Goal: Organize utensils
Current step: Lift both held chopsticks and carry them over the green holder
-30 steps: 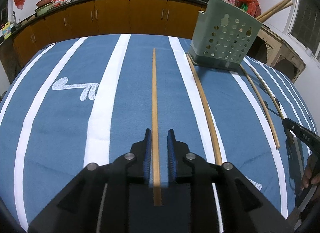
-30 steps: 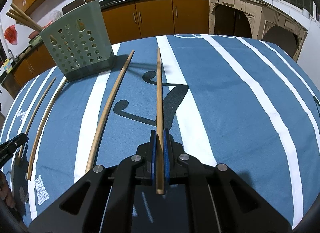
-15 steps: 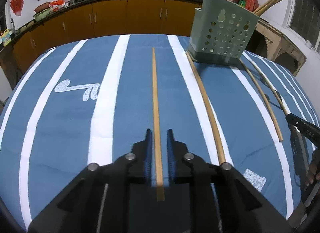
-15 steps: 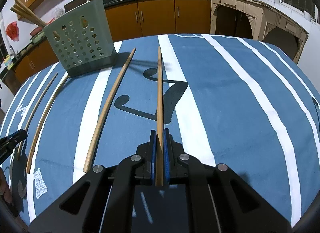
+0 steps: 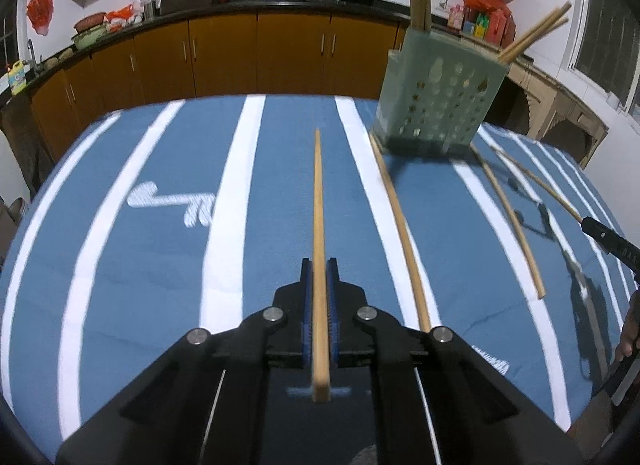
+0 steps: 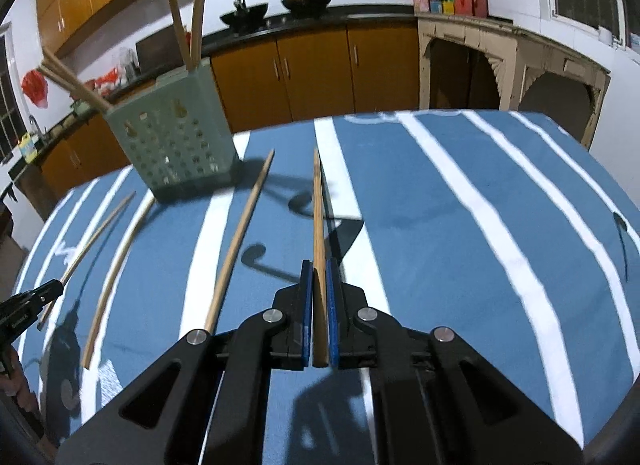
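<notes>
A long pale wooden chopstick is held between the blue-padded jaws of the left gripper, running straight ahead along the jaw axis with its butt end protruding behind the pads; the jaws are closed narrowly upon it. Likewise, a second wooden chopstick is clamped in the narrowly closed jaws of the right gripper, and it appears lifted off the blue white-striped tablecloth, since a shadow is cast below it. The step in hand is judged to be the carrying of both picked chopsticks toward the perforated pale-green plastic utensil holder, which is seen ahead and to the right of the left jaws, and ahead and to the left of the right jaws. For the next move, each stick would need to be tipped upright and lowered tip-first into the open top. Counted: one holder, four sticks already standing in it, two sticks gripped, and three loose chopsticks lying on the cloth left of the right jaws.
</notes>
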Demonstrator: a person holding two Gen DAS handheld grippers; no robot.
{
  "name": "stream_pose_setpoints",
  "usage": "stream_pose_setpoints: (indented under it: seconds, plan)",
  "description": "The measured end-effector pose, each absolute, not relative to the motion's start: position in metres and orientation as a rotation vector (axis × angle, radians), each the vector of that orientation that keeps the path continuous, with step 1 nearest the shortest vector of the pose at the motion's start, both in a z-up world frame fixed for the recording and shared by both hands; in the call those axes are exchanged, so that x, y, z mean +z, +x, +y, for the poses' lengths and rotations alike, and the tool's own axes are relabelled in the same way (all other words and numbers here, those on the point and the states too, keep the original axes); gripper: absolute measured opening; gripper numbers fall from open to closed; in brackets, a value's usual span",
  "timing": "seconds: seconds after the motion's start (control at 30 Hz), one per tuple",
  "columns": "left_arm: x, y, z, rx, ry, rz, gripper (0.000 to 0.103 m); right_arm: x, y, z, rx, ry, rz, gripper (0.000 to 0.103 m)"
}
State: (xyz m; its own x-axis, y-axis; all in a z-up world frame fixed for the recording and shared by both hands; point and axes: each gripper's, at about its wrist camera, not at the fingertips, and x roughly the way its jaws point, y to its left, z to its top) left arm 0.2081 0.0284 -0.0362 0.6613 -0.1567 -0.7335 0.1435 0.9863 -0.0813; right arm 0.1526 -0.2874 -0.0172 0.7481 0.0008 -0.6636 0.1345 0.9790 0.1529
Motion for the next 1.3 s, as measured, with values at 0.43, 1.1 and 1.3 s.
stream_pose_setpoints:
  seconds: [0.43, 1.1, 1.3]
  plan:
    - [0.017, 0.199, 0.038, -0.197, -0.064, 0.673, 0.008, 0.023, 0.147, -0.295, -0.080, 0.201, 0.590, 0.008]
    - [0.064, 0.196, 0.044, -0.204, -0.109, 0.542, 0.008, 0.052, 0.147, -0.295, -0.066, 0.204, 0.495, 0.008]
    - [0.080, 0.196, 0.042, -0.209, -0.106, 0.504, 0.008, 0.068, 0.149, -0.292, -0.045, 0.203, 0.455, 0.008]
